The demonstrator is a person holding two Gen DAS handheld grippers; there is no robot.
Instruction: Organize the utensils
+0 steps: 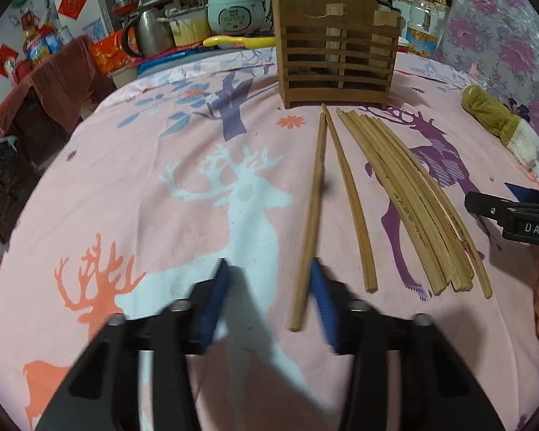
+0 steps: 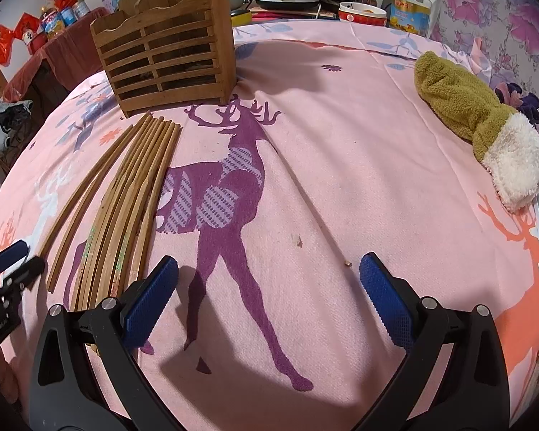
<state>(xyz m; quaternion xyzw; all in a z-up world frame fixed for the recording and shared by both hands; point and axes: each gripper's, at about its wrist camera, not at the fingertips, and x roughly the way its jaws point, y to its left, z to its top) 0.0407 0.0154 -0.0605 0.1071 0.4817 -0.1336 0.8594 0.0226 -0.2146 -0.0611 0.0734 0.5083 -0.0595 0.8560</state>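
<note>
A slatted wooden utensil holder [image 1: 336, 54] stands upright at the far side of the pink deer-print cloth; it also shows in the right wrist view [image 2: 165, 48]. Several wooden chopsticks [image 1: 409, 201] lie bunched in front of it, also in the right wrist view [image 2: 133, 201]. Two lie apart to the left; the leftmost chopstick [image 1: 311, 215] runs between my left fingers, close to the right pad [image 1: 321, 294]. My left gripper [image 1: 269, 287] is open, low over the cloth. My right gripper [image 2: 269, 287] is open and empty, right of the bunch, and shows in the left wrist view [image 1: 510, 212].
A green and white fleece mitt [image 2: 478, 122] lies at the right of the cloth. Behind the table stand a rice cooker [image 1: 233, 10], a kettle [image 1: 151, 32], an oil bottle [image 2: 411, 3] and a bowl [image 2: 363, 12]. A red-covered side table [image 1: 43, 82] is at the left.
</note>
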